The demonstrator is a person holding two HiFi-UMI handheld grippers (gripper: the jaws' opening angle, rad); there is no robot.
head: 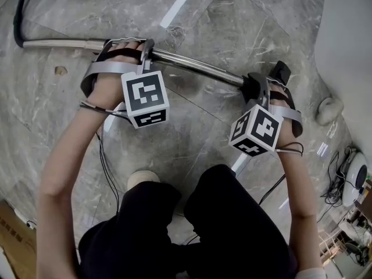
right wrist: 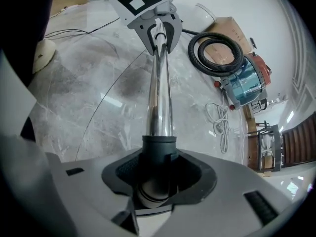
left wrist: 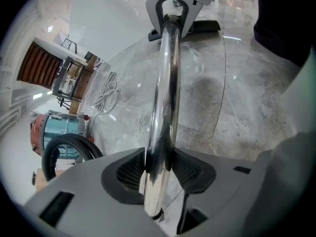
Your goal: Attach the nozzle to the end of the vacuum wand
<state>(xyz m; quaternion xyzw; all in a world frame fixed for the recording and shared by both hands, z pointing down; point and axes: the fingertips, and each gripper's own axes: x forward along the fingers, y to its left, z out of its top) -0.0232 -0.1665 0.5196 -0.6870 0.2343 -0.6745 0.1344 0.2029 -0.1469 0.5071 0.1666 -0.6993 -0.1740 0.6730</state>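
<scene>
Chrome vacuum wand (head: 192, 63), long axis running left to right over the marble floor (head: 203, 16), pinched mid-shaft by the left claw (left wrist: 158, 174); black nozzle (right wrist: 159, 152), pinched in the right claw (right wrist: 159, 181), collar over the wand's right end, in line, probably needing a leftward push.

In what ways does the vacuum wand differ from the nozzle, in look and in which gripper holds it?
The wand is a shiny chrome tube; the nozzle is matte black. The wand is long and thin; the nozzle is short and thicker, its collar around the wand's end. The left gripper is shut on the wand; the right gripper is shut on the nozzle. Both are round and lie in one line.
</scene>
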